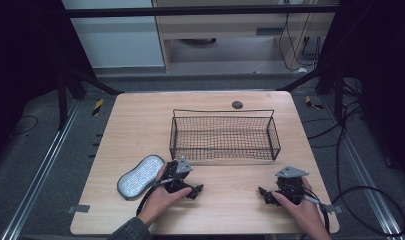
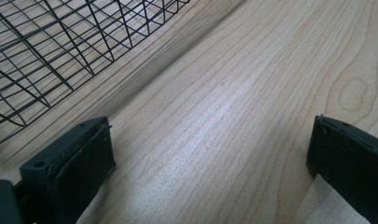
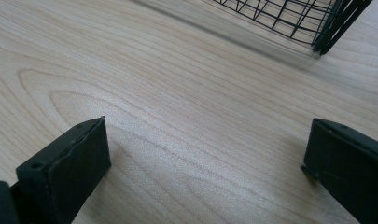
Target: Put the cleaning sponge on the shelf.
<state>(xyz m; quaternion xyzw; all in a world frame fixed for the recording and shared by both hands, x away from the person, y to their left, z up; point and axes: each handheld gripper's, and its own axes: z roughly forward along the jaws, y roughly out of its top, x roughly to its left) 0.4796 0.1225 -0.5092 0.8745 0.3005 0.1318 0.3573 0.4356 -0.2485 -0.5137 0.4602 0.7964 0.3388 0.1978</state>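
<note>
A black wire basket [image 1: 224, 135] stands empty in the middle of the wooden table [image 1: 140, 120]. A flat oval pouch [image 1: 140, 176] with a pale glittery surface lies at the front left. Just right of it, a hand holds my left gripper [image 1: 192, 186] low over the table, jaws pointing right. My right gripper [image 1: 266, 192] is held near the front right, jaws pointing left. In the left gripper view the left gripper [image 2: 210, 154] is open over bare wood, the basket [image 2: 60, 51] ahead on the left. The right gripper [image 3: 207, 154] is also open, a basket corner [image 3: 317, 28] ahead.
A small dark round disc [image 1: 237, 104] sits in the table's far edge behind the basket. Cables [image 1: 360, 200] trail on the floor to the right. Bare wood lies between the two grippers in front of the basket.
</note>
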